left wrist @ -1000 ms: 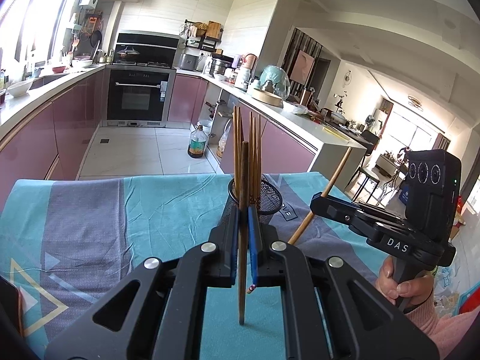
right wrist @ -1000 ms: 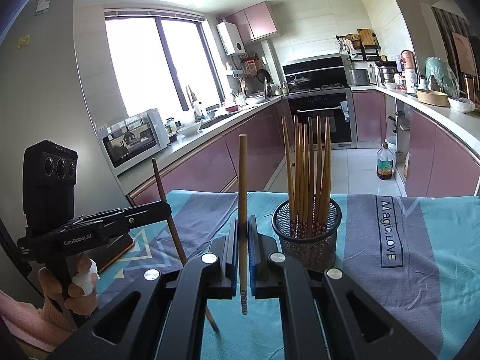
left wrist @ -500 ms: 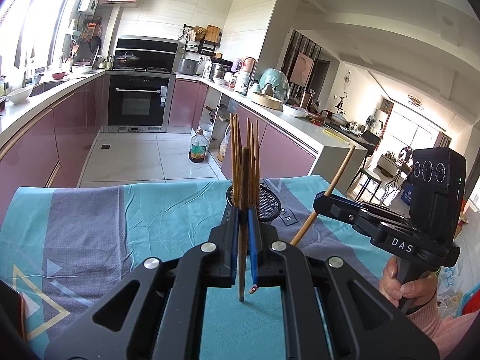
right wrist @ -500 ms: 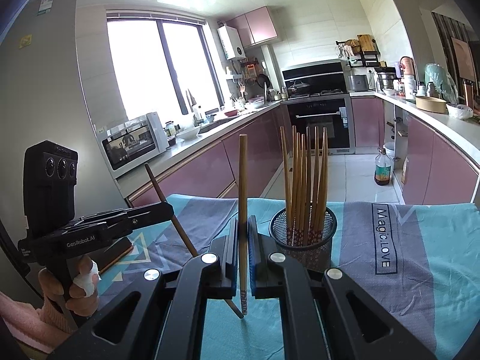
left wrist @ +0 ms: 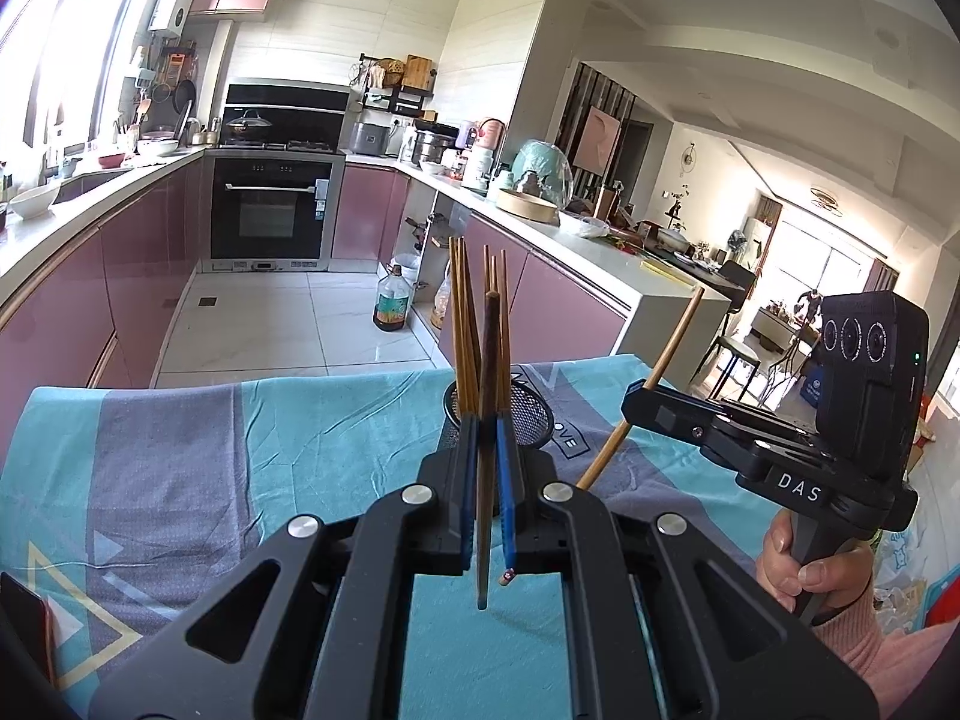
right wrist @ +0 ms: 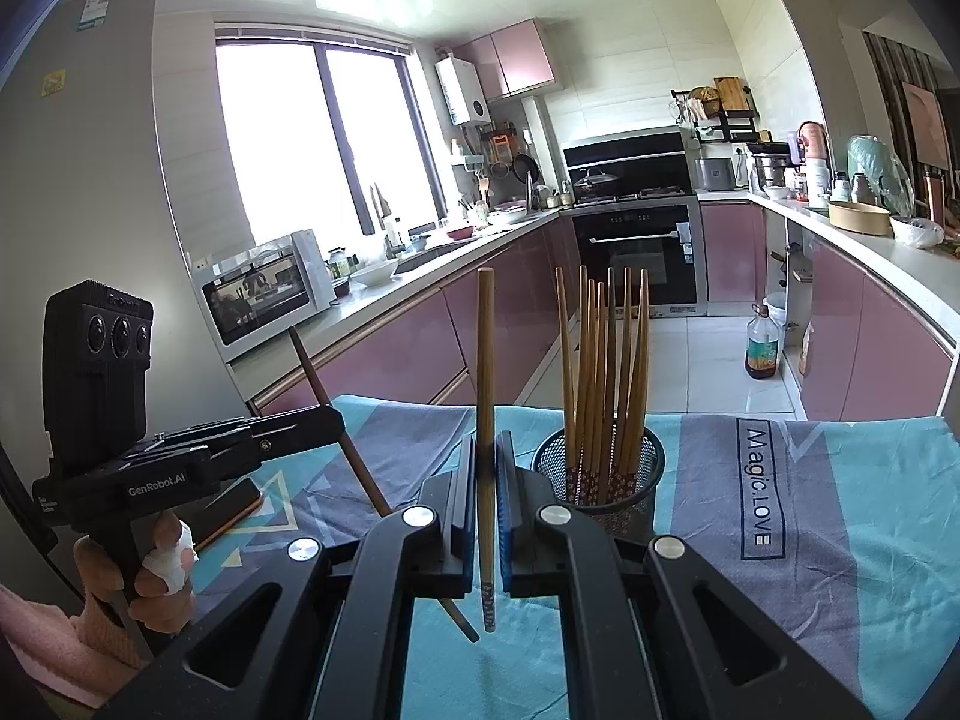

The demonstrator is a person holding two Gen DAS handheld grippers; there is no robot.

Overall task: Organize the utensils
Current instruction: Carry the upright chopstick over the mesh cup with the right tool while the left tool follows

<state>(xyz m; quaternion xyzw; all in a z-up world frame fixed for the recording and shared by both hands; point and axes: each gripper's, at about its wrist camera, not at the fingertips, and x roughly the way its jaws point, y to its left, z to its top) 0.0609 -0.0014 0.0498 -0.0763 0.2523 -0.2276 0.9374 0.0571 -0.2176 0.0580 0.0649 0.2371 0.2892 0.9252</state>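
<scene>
My left gripper (left wrist: pixel 485 438) is shut on a dark wooden chopstick (left wrist: pixel 487 360), held upright above the cloth. My right gripper (right wrist: pixel 485 456) is shut on a lighter wooden chopstick (right wrist: pixel 485 372), also upright. A black mesh holder (right wrist: pixel 600 480) with several chopsticks standing in it sits on the table just right of the right gripper; in the left wrist view the holder (left wrist: pixel 528 414) is directly behind the left gripper. The right gripper (left wrist: pixel 642 399) shows at the right of the left wrist view, and the left gripper (right wrist: pixel 333 420) at the left of the right wrist view.
The table carries a teal and grey cloth (left wrist: pixel 180 462). A dark phone-like slab (right wrist: pixel 231 507) lies on it at the left. Pink kitchen cabinets (right wrist: pixel 420 336) and an oven (left wrist: pixel 270 216) stand beyond the table's far edge.
Both grippers have risen and moved slightly closer to the holder, each still gripping its chopstick. The views tilted upward a little.
</scene>
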